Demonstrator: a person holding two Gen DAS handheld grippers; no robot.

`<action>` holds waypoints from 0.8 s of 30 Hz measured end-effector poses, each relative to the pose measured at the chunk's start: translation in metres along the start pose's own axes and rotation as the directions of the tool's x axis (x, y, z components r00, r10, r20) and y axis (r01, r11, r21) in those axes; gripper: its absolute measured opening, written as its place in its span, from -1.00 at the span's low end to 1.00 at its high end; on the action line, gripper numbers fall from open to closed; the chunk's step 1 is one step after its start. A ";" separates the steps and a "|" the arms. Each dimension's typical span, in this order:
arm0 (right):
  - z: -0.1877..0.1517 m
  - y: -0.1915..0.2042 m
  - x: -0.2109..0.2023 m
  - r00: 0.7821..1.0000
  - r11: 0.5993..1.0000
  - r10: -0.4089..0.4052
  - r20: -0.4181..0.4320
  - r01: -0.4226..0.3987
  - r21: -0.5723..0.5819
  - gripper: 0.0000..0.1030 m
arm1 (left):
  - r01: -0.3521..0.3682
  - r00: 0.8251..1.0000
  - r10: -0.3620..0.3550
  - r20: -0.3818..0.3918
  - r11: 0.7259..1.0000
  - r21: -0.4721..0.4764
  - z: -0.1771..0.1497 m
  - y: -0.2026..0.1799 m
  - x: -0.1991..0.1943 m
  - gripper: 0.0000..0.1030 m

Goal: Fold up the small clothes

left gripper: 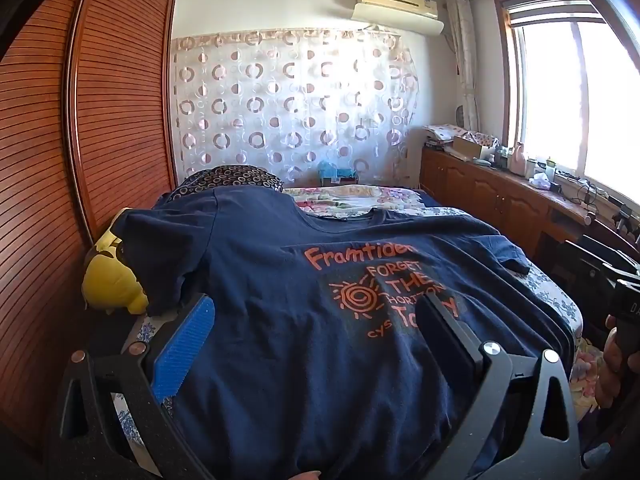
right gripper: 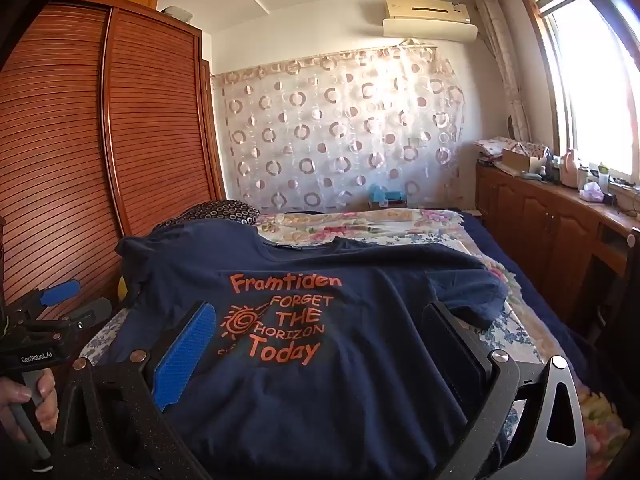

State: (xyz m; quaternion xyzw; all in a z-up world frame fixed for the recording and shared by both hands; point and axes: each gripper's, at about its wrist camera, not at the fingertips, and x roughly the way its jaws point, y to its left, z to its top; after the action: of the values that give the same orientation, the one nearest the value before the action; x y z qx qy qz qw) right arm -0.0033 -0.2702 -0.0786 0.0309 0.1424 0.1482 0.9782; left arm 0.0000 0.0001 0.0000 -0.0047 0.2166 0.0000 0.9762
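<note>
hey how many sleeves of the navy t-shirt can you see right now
2. The left sleeve drapes toward the wardrobe side over a yellow plush toy; the right sleeve lies toward the window side on the floral bedding.

The navy T-shirt [left gripper: 280, 320] runs off the bottom edge in both views, its hem unseen. It covers part of the yellow plush toy [left gripper: 112, 280]. Bottles on the windowsill [left gripper: 532, 164] are too small to identify.

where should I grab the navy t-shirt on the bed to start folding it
Probably the navy t-shirt by its two sleeves, one gripper from each side. It lies flat, print up, collar away, so the sleeves stick out as loose edges to pinch. Both grippers are open.
</note>
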 end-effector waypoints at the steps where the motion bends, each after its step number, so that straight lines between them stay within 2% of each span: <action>1: 0.000 0.000 0.000 1.000 1.000 0.002 -0.003 -0.002 0.003 1.00 | 0.001 1.000 -0.001 0.002 1.000 -0.003 0.000 0.000 0.000 0.96; 24: -0.003 0.000 0.000 1.000 1.000 0.007 -0.009 -0.007 0.008 1.00 | 0.003 1.000 -0.002 0.002 1.000 -0.001 0.000 -0.003 0.000 0.96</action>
State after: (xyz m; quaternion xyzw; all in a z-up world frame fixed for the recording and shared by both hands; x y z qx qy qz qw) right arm -0.0041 -0.2698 -0.0814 0.0345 0.1475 0.1513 0.9768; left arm 0.0003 -0.0026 0.0003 -0.0056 0.2158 -0.0011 0.9764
